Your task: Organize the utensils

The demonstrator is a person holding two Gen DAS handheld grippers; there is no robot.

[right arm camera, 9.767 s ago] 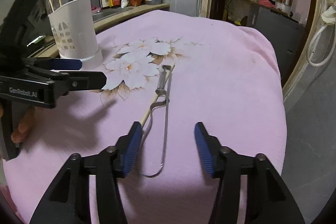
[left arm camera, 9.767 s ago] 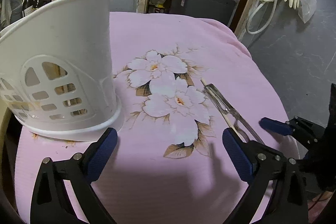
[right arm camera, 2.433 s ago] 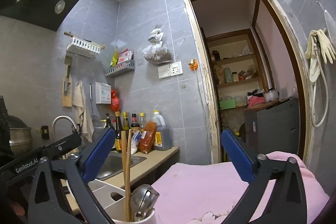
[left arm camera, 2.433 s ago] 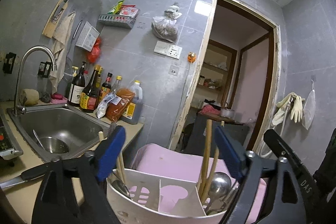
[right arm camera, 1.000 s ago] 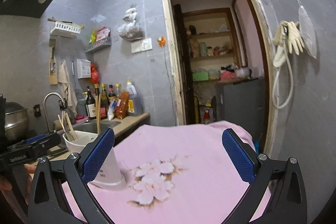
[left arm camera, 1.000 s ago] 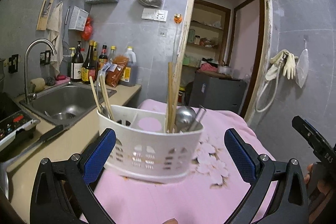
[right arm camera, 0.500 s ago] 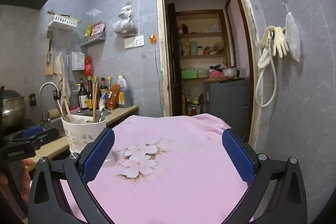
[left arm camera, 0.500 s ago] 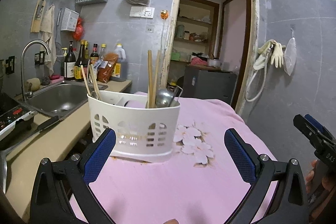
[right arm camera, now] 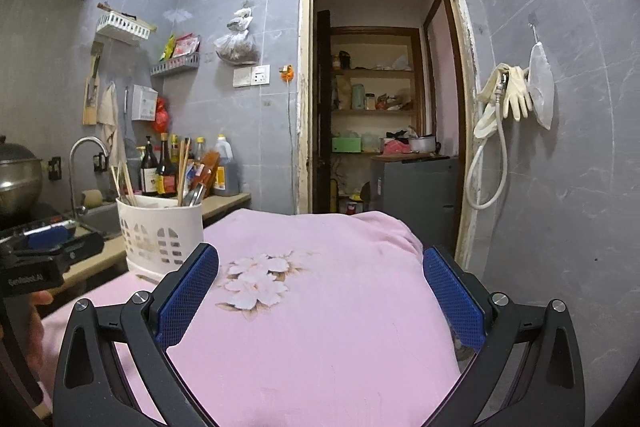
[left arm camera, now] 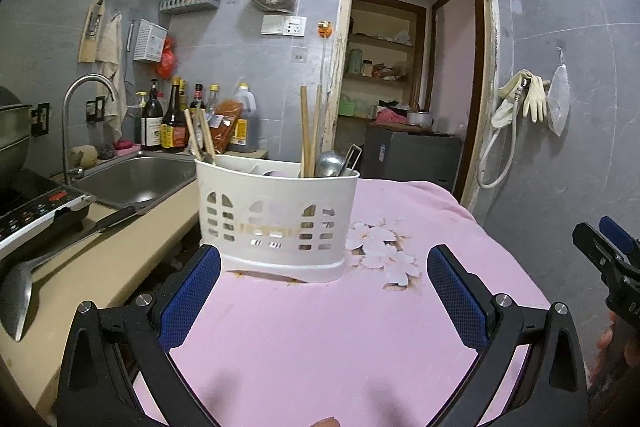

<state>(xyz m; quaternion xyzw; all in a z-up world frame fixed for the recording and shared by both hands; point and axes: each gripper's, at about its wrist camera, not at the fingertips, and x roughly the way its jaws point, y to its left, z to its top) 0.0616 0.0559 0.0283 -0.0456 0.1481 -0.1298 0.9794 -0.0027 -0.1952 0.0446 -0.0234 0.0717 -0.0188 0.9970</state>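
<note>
A white slotted utensil caddy (left arm camera: 276, 219) stands upright on the pink flowered cloth (left arm camera: 320, 327). It holds wooden chopsticks (left arm camera: 310, 131), a metal ladle (left arm camera: 330, 163) and tongs (left arm camera: 352, 153). More chopsticks (left arm camera: 200, 135) stand in its left compartment. The caddy also shows in the right wrist view (right arm camera: 160, 231) at the left. My left gripper (left arm camera: 320, 291) is open and empty, just in front of the caddy. My right gripper (right arm camera: 318, 291) is open and empty above the cloth (right arm camera: 320, 327), to the right of the caddy.
A sink (left arm camera: 136, 179) with a tap, sauce bottles (left arm camera: 172, 123) and a stove (left arm camera: 32, 207) lie on the counter at the left. A spatula (left arm camera: 24, 287) rests on the counter's near edge. An open doorway (right arm camera: 380, 127) is behind the table.
Both grippers have drawn back from the caddy and levelled out. The tongs and the chopstick that lay on the cloth earlier now stand in the caddy.
</note>
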